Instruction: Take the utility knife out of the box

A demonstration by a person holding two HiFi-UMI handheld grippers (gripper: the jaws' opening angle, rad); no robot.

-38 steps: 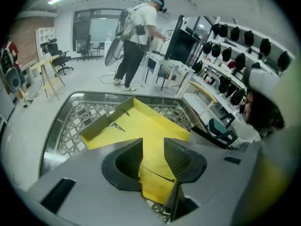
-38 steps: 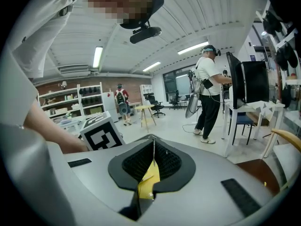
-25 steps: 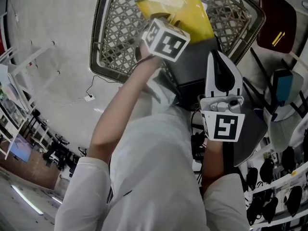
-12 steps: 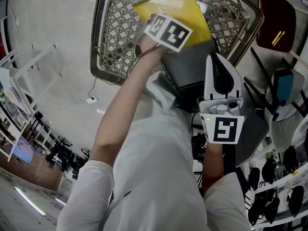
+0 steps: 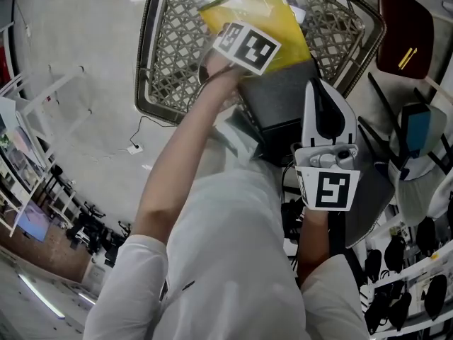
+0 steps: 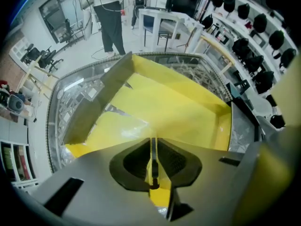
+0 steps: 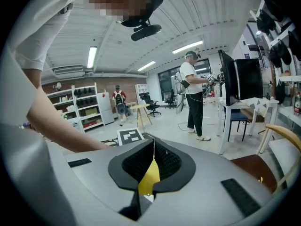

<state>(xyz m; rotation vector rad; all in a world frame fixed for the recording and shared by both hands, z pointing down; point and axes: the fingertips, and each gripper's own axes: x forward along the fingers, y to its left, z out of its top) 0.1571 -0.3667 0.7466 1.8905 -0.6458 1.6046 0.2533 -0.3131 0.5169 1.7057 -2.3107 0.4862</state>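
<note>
wire basket (image 5: pixel 170 55) at 12 o'clock holds an open yellow box (image 6: pixel 178 107). left gripper (image 6: pixel 153 145) points straight down into the box, jaws closing on a slim yellow and black piece, seemingly the utility knife (image 6: pixel 151 173). right gripper (image 7: pixel 154 147), at 3 o'clock, is clamped on a yellow edge, seemingly the box's.

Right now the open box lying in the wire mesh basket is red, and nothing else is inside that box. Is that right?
Not quite. The box is yellow, not red. The left gripper view looks straight into its open yellow interior. The rest stands: it lies in the wire mesh basket, and no other item shows inside it.
</note>
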